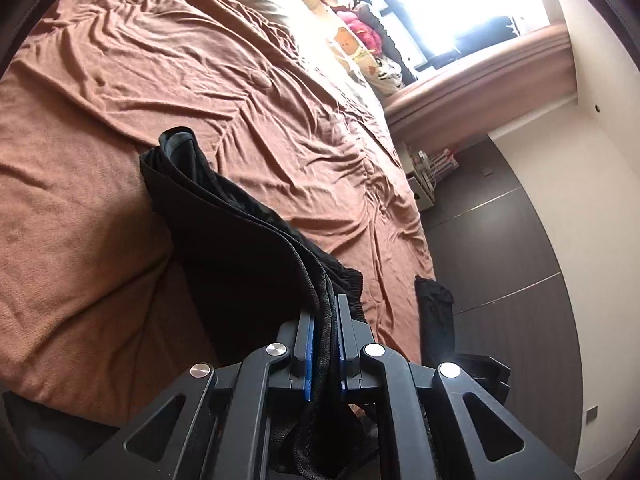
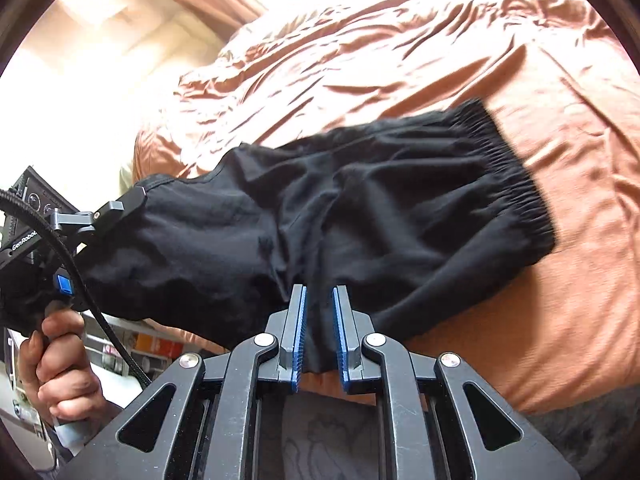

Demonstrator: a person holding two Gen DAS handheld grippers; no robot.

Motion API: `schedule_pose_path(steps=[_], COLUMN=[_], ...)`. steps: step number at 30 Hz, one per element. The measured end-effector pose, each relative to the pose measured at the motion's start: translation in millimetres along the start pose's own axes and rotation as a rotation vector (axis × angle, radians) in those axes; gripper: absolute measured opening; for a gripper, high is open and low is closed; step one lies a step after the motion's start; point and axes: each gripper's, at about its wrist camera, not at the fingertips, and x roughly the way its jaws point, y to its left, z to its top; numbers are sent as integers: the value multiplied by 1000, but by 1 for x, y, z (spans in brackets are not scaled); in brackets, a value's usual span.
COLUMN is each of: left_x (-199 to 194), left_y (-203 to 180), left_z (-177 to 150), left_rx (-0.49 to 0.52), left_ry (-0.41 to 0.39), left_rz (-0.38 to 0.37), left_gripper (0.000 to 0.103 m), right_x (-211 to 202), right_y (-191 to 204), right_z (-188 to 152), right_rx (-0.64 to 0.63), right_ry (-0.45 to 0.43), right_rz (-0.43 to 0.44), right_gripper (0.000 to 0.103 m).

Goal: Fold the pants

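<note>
Right gripper [image 2: 320, 292]: fingers [image 2: 298, 332] drawn narrow on a pinch of black cloth at the near edge of the pants [image 2: 360, 208]; the cloth passes between both blue pads.
Left gripper [image 1: 325, 320]: fingers [image 1: 307, 354] clamped narrow on several stacked layers of the same pants [image 1: 224, 232]; mesh lining hangs down between them.
Left gripper, from the right wrist view [image 2: 120, 208]: it grips the leg end of the pants, at the far left of the garment; a hand [image 2: 60, 368] holds its grip.
Reason for hold: 2 grips on 1 garment, 1 at the leg end and 1 at the near edge, judged to be carrying one part over another for a fold.
Pants, location: on the bed [image 1: 80, 240], partly raised off it at the left gripper; the elastic waistband [image 2: 508, 172] lies flat on the brown cover toward the right.
Fold status: judged partly done; layers are bunched and not yet squared.
Obstructions: none on the bed near the garment; the cover is wrinkled, which may drag the cloth.
Far surroundings: pillows and soft toys [image 1: 360, 40] at the head of the bed, beneath a bright window [image 1: 440, 0]; dark floor [image 1: 500, 240] alongside.
</note>
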Motion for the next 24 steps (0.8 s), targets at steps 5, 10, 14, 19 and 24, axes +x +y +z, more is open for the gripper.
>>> schedule_pose_path(steps=[5, 10, 14, 19, 24], left_x=[26, 58, 84, 114, 139], left_y=[-30, -58, -76, -96, -107], left_z=[1, -4, -13, -29, -53], left_rx=[54, 102, 135, 179, 202], left_ry=[35, 83, 128, 191, 257], left_rz=[-1, 2, 5, 16, 18], left_gripper=[9, 9, 9, 9, 9], right_x=[-35, -57, -69, -82, -97], right_y=[-37, -64, -83, -114, -142], right_z=[-5, -16, -31, -41, -53], right_rx=[48, 85, 119, 177, 236], right_ry=[-61, -120, -132, -161, -180], right_rz=[-16, -17, -8, -5, -6], right_gripper=[48, 62, 69, 80, 80])
